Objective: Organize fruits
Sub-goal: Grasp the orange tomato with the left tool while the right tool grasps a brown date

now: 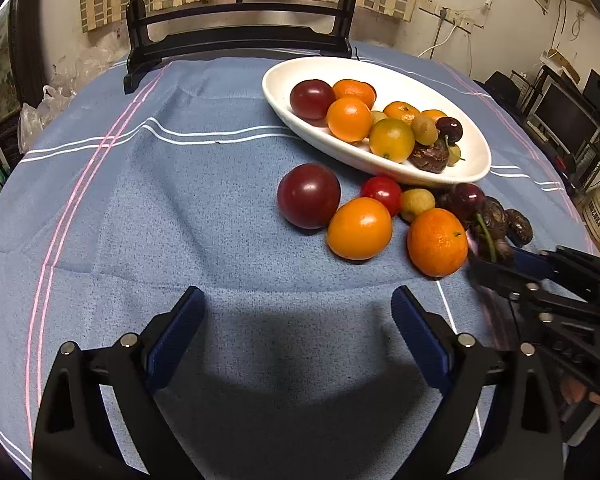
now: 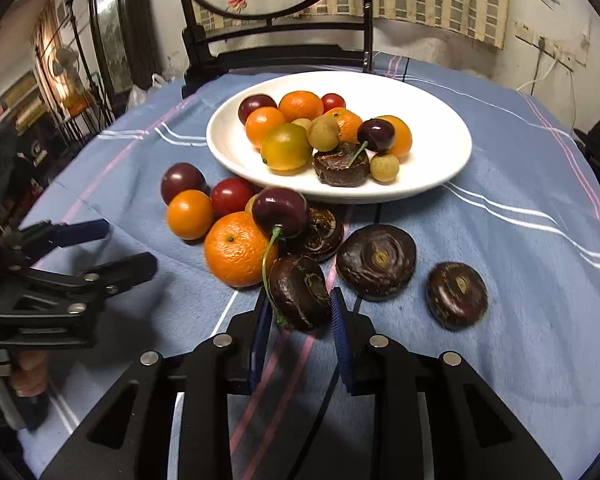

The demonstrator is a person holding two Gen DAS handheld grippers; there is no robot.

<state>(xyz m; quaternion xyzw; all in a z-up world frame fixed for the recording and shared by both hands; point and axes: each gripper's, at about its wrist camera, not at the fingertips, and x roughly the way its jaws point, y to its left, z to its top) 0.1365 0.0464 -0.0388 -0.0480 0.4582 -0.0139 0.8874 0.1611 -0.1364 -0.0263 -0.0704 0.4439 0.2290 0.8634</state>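
Note:
A white oval plate (image 1: 476, 160) (image 2: 440, 176) on the blue cloth holds several fruits. Loose fruit lies in front of it: a dark plum (image 1: 309, 195), orange fruits (image 1: 359, 228) (image 2: 236, 248), a red tomato (image 1: 381, 192), a cherry (image 2: 281, 207) and dark water chestnuts (image 2: 376, 261) (image 2: 456, 294). My right gripper (image 2: 299, 307) is shut on a dark water chestnut (image 2: 300, 298), standing on edge between the blue pads. It also shows in the left wrist view (image 1: 500, 258). My left gripper (image 1: 298, 308) is open and empty over bare cloth, nearer than the fruit.
A black wooden stand (image 1: 236, 46) with a round screen sits at the far side of the table. Plastic bags (image 1: 56, 96) lie at the far left edge. Shelves with electronics (image 1: 564, 120) stand off to the right.

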